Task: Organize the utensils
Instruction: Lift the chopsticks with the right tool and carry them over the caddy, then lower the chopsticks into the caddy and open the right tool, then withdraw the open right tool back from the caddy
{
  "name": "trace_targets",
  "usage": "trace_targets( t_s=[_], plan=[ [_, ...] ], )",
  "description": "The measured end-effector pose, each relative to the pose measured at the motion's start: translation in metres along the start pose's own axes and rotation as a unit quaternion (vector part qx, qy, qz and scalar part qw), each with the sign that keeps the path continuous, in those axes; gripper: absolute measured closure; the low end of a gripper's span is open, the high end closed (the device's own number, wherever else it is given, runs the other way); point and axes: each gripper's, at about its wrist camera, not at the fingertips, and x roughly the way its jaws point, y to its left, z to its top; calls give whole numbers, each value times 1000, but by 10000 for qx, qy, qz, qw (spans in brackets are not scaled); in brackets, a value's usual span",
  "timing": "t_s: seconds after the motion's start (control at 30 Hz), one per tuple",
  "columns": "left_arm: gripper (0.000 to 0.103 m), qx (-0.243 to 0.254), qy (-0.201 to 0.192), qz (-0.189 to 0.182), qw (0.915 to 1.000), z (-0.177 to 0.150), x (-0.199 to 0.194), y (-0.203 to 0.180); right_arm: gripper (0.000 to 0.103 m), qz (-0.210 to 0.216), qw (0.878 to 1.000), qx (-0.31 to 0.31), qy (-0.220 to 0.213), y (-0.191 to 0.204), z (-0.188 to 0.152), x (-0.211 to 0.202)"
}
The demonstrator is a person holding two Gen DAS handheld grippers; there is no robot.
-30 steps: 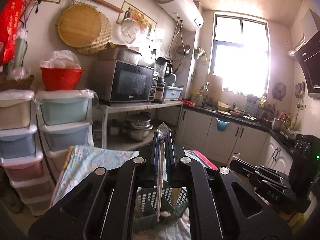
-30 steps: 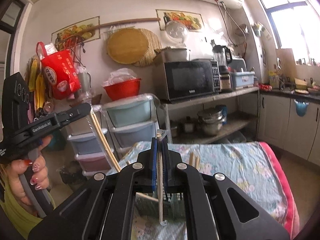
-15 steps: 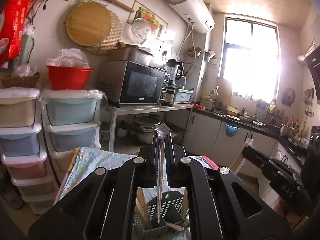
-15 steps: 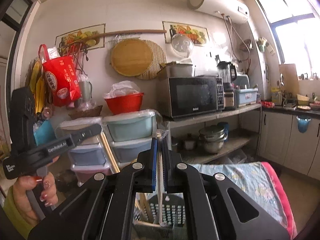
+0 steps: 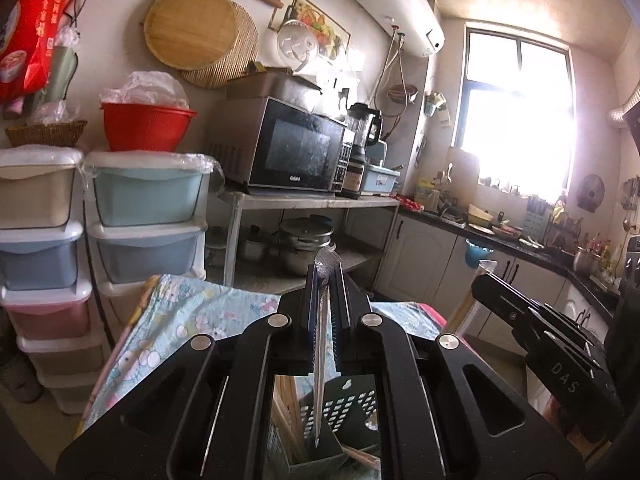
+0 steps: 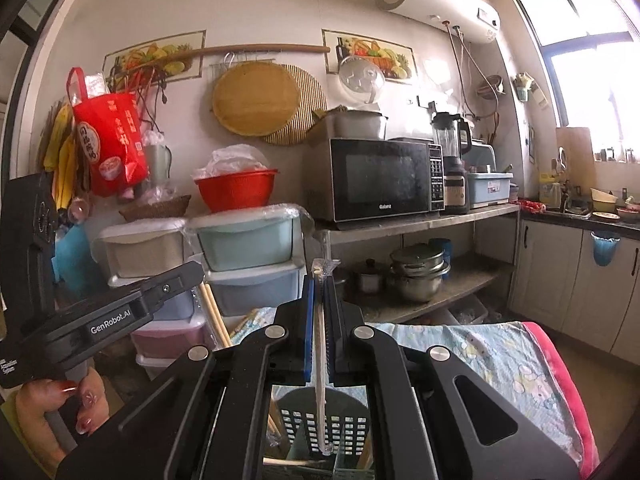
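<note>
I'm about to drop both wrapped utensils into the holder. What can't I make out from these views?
- Left wrist: the utensil holder is mostly hidden by the left hand-held gripper; compartments unreadable.
- Right wrist: the holder's base is cut off by the bottom edge.
- Either view: whether the wrapped utensil in the right hand-held gripper touches the holder.

Both views now sit lower and nearer the far shelves than a second ago. In the left wrist view the slotted utensil basket (image 5: 344, 412) fills more of the gap under the left gripper (image 5: 325, 280), with the wrapped chopsticks (image 5: 320, 360) reaching down into it. In the right wrist view the basket (image 6: 320, 424) lies straight beneath the right gripper (image 6: 319, 280); earlier the flowered cloth (image 6: 492, 356) showed there.
</note>
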Motion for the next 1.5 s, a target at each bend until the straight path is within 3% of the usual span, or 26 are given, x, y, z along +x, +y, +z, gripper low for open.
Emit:
trace_targets(
  t_s=[0.77, 0.87, 1.03, 1.3, 1.5],
  plan=[
    [100, 156, 559, 4, 9983, -58, 29, 1, 97, -64, 9987, 199, 460, -13, -58, 17],
    [98, 163, 612, 14, 9980, -62, 27, 1, 93, -63, 9980, 295, 553, -17, -61, 13],
    [74, 102, 728, 61, 9973, -67, 19, 1, 78, -69, 9976, 335, 607, -23, -65, 1],
    [53, -64, 820, 114, 9965, -74, 2, 7, 64, -127, 9967, 325, 735, -27, -74, -17],
    [31, -131, 900, 145, 9958, -81, -11, 8, 51, -131, 9961, 363, 798, -29, -81, -33]
  ],
)
